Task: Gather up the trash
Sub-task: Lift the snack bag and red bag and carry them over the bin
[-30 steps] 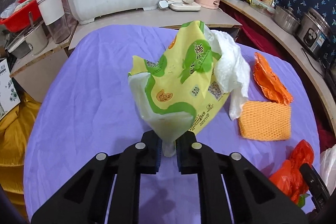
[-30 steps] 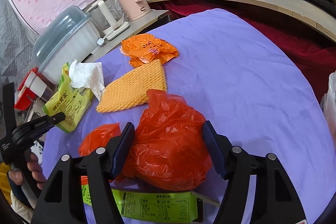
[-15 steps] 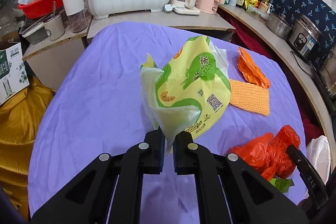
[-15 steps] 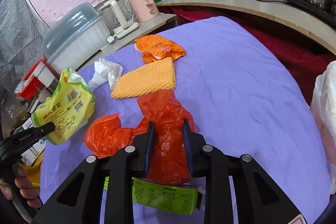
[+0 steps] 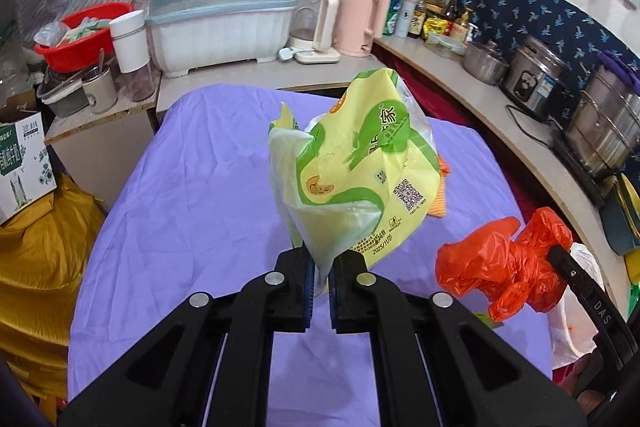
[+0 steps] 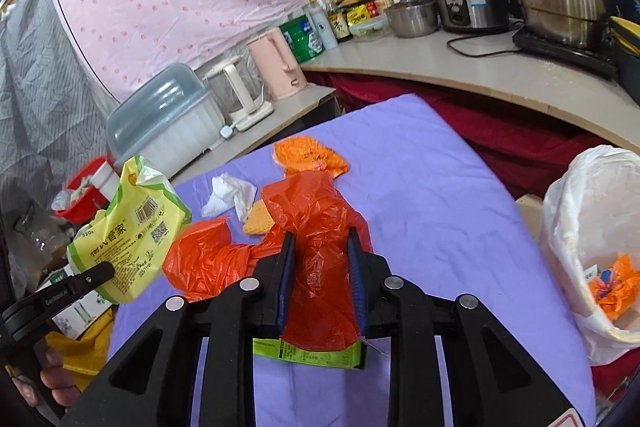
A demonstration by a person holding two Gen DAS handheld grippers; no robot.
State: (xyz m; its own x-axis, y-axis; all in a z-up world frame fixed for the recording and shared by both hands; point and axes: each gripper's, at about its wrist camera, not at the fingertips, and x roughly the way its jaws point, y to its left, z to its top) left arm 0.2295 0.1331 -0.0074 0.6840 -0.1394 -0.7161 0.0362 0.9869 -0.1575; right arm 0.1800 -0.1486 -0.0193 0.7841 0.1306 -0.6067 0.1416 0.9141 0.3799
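Observation:
My left gripper (image 5: 320,277) is shut on the bottom corner of a yellow-and-green food bag (image 5: 356,171), held up above the purple table (image 5: 192,195). That bag (image 6: 128,235) also shows at the left of the right wrist view. My right gripper (image 6: 320,259) is shut on a crumpled red plastic bag (image 6: 316,227), lifted off the cloth; the same red plastic bag (image 5: 504,267) hangs at the right in the left wrist view. On the table lie a white tissue (image 6: 230,197), an orange wrapper (image 6: 310,157), an orange foam net (image 6: 260,217) and a green wrapper (image 6: 308,355).
A white-lined bin (image 6: 592,239) with orange scraps inside stands off the table's right edge. Kettles (image 5: 360,23), a covered dish rack (image 5: 220,15) and cookers (image 5: 536,79) line the counters behind. A yellow sack (image 5: 36,259) and a carton (image 5: 24,159) sit left of the table.
Both grippers rose from the table with their loads. The right gripper closed on the red bag and lifted it. The tissue dropped off the yellow-green bag and lies on the cloth.

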